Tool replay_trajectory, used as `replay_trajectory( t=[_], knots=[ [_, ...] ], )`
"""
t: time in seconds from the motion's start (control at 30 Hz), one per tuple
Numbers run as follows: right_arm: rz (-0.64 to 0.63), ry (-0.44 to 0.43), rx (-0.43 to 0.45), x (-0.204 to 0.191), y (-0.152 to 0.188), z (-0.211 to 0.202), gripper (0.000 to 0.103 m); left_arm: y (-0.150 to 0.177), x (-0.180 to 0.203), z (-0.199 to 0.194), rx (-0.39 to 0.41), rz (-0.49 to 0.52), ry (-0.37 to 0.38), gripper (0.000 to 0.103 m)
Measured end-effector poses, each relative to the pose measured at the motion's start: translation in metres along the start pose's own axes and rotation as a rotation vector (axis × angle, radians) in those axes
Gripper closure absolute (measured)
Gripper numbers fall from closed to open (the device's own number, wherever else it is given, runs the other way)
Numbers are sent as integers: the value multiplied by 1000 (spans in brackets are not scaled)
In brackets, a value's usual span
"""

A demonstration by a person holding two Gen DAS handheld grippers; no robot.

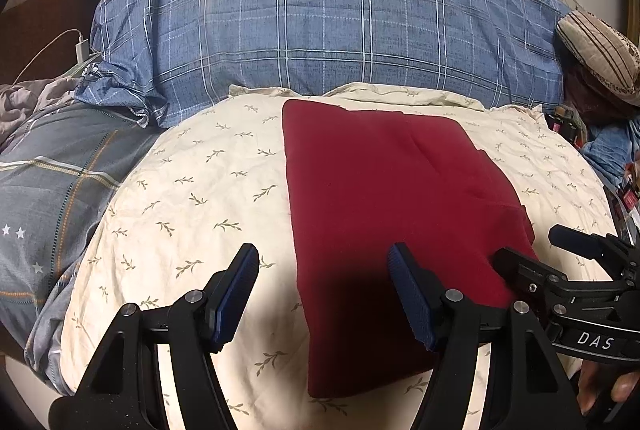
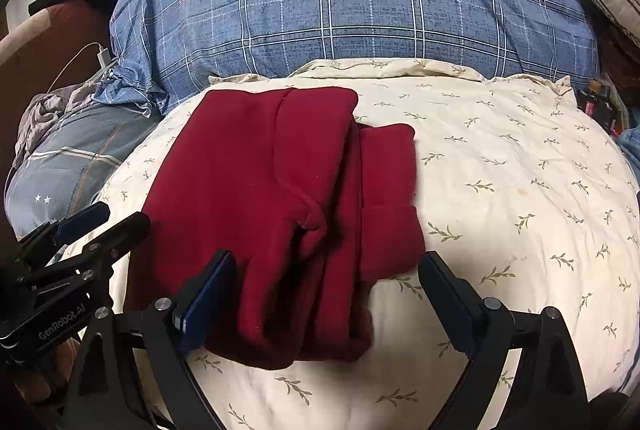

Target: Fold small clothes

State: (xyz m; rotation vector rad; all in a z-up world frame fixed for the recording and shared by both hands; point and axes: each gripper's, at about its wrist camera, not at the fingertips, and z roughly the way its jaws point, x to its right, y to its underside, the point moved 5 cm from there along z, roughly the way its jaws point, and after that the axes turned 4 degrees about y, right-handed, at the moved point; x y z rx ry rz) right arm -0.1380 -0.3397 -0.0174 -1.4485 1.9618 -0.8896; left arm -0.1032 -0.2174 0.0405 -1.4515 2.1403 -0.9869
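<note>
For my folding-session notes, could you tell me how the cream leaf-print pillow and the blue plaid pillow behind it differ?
The cream leaf-print pillow is pale with small olive sprigs; the blue plaid pillow is denim-blue with white grid lines and a round crest. The cream one lies nearest the grippers and bears the folded red garment; the blue one lies behind it with nothing visibly on its near face. The blue one looks wider. Both are soft bedding, side by side.

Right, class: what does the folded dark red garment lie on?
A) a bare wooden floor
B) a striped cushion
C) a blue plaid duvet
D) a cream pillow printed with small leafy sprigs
D: the red garment rests folded on the cream sprig-print pillow; the blue plaid duvet sits behind it.
</note>
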Motion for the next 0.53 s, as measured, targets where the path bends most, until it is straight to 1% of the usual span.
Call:
replay_trajectory(
  t=[0.4,0.47,0.53],
  knots=[
    [3,-3,-10,0,0,4,9,0,-1,4,6,-12,7,36],
    [4,-6,-10,1,0,5,9,0,-3,4,12,-18,17,36],
    [11,-10,-8,2,-1,5,9,-1,-9,7,-2,-39,36,36]
  ],
)
